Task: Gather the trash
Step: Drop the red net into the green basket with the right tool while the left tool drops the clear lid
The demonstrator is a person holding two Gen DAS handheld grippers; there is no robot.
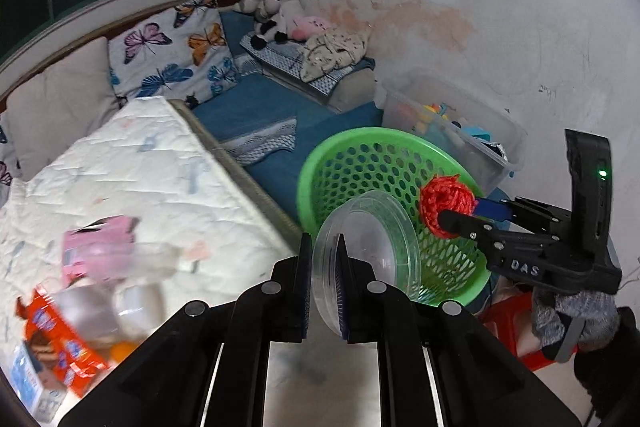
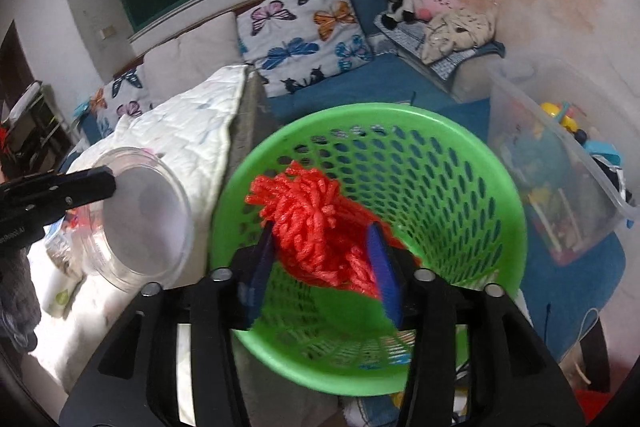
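A green perforated basket [image 1: 320,155] [image 2: 360,111] stands beside the white quilted pad. A bundle of red yarn [image 1: 440,199] [image 2: 308,211] sits over the basket's mouth, between the blue pads of my right gripper [image 2: 320,231] [image 1: 460,211]. The jaws stand apart, and green shows between the left pad and the yarn. My left gripper [image 1: 323,243] [image 2: 108,183] is shut on the rim of a clear round plastic container [image 1: 368,243] [image 2: 148,215], held on edge just left of the basket.
A clear storage box [image 1: 460,123] [image 2: 560,167] of toys sits right of the basket by the wall. Blurred packets [image 1: 52,331] and a pink pack [image 1: 96,247] lie on the quilted pad [image 1: 140,167]. A red stool [image 1: 508,323] is under the gloved hand [image 1: 576,315].
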